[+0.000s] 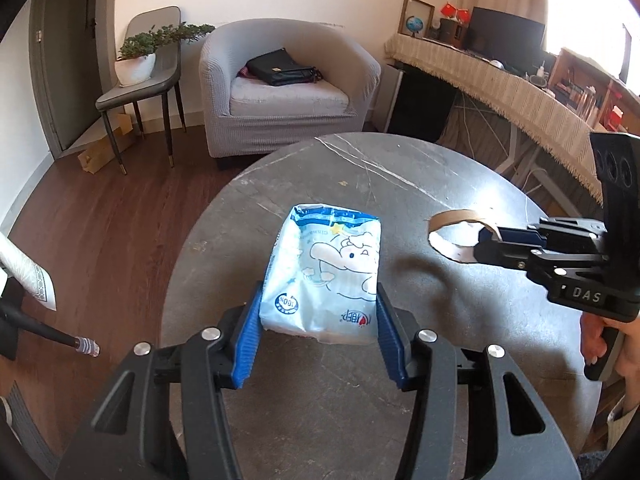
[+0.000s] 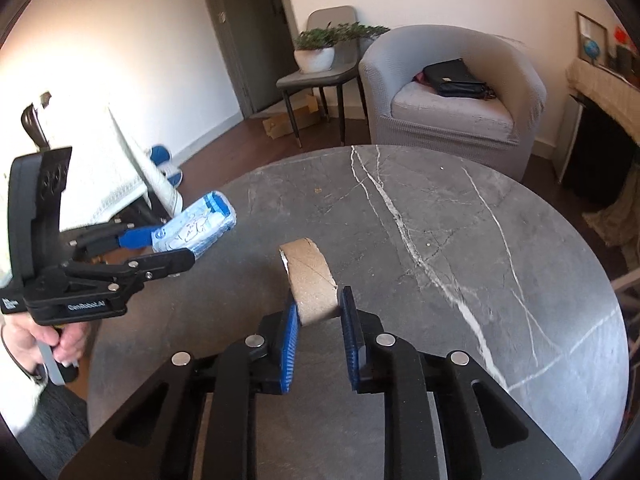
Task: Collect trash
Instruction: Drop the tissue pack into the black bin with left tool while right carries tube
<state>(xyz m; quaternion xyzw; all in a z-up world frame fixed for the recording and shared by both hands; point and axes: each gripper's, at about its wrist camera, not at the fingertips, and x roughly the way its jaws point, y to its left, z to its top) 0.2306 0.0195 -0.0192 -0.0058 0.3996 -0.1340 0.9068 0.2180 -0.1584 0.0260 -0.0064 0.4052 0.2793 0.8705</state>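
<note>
My left gripper (image 1: 319, 312) is shut on a light blue tissue pack (image 1: 328, 272) with a cartoon elephant and holds it above the round grey marble table (image 1: 400, 184). The pack also shows in the right wrist view (image 2: 192, 232), held off the table's left edge by the left gripper (image 2: 168, 246). My right gripper (image 2: 320, 312) is shut on a brown cardboard tape roll (image 2: 308, 276) and holds it above the table. In the left wrist view the roll (image 1: 452, 232) sticks out from the right gripper (image 1: 486, 246).
A grey armchair (image 1: 280, 92) with a black bag (image 1: 280, 68) stands beyond the table. A grey chair (image 1: 148, 80) bears a potted plant (image 1: 136, 64). A long cloth-covered desk (image 1: 500, 84) runs along the right. A white cloth (image 2: 112, 172) hangs at the left.
</note>
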